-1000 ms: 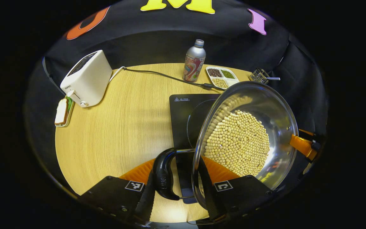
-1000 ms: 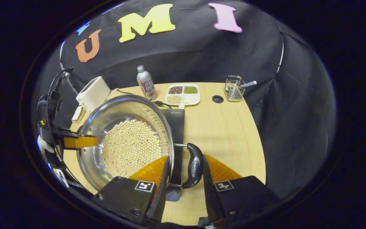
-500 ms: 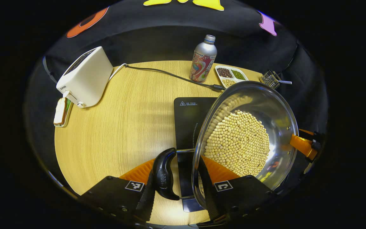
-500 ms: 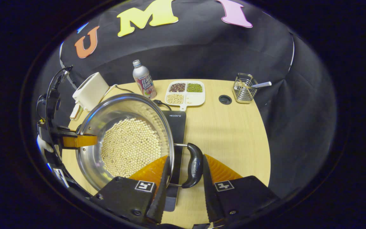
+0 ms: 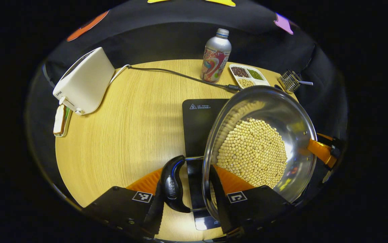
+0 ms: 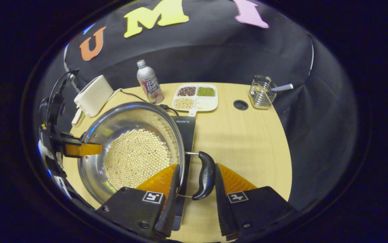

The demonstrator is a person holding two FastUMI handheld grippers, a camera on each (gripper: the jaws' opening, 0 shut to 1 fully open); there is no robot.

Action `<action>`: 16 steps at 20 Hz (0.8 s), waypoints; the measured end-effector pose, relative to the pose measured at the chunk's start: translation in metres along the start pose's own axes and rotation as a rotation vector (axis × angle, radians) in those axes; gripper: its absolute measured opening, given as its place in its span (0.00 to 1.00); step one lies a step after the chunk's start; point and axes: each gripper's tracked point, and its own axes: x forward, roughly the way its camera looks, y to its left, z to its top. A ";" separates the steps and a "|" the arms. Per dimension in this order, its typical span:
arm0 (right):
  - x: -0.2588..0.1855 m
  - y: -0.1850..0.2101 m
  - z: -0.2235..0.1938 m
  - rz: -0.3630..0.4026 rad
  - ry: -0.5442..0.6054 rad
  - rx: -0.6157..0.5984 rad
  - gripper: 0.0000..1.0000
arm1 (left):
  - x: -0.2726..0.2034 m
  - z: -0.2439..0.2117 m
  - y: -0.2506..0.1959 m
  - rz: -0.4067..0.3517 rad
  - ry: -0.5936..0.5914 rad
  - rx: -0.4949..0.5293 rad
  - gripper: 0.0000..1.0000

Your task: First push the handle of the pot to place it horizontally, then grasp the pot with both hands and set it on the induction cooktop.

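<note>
A steel pot point(image 5: 264, 135) full of pale beans point(image 5: 252, 152) hangs tilted over the black induction cooktop point(image 5: 197, 118). My left gripper point(image 5: 187, 194) is shut on the pot's black left handle point(image 5: 172, 184), one finger outside the handle and one inside the rim. In the right gripper view the pot point(image 6: 113, 131) sits at the left, partly above the cooktop point(image 6: 184, 126). There my right gripper point(image 6: 194, 190) clamps the other handle point(image 6: 205, 175) and rim the same way. Each view shows the other gripper at the pot's far side: the right gripper point(image 5: 322, 153), the left gripper point(image 6: 79, 149).
On the round wooden table point(image 5: 129, 135) stand a white toaster point(image 5: 84, 81), a sandwich on a small plate point(image 5: 59, 118), a metal bottle point(image 5: 215, 60), a divided tray of beans point(image 5: 247, 75) and a wire holder point(image 5: 290, 81). A cable point(image 5: 180, 77) runs to the cooktop. A cable hole point(image 6: 240, 104) lies near the tray.
Both grippers have carried the pot a little farther over the table, so more of the cooktop's near end shows under it. Both grips stay the same.
</note>
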 end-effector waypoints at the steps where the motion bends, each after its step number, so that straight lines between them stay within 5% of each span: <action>1: 0.001 0.000 0.000 -0.003 -0.008 0.004 0.53 | -0.002 -0.002 0.000 -0.002 0.007 0.001 0.65; 16: 0.004 -0.004 0.002 -0.018 -0.011 0.006 0.55 | -0.001 0.000 -0.001 -0.005 -0.011 0.010 0.66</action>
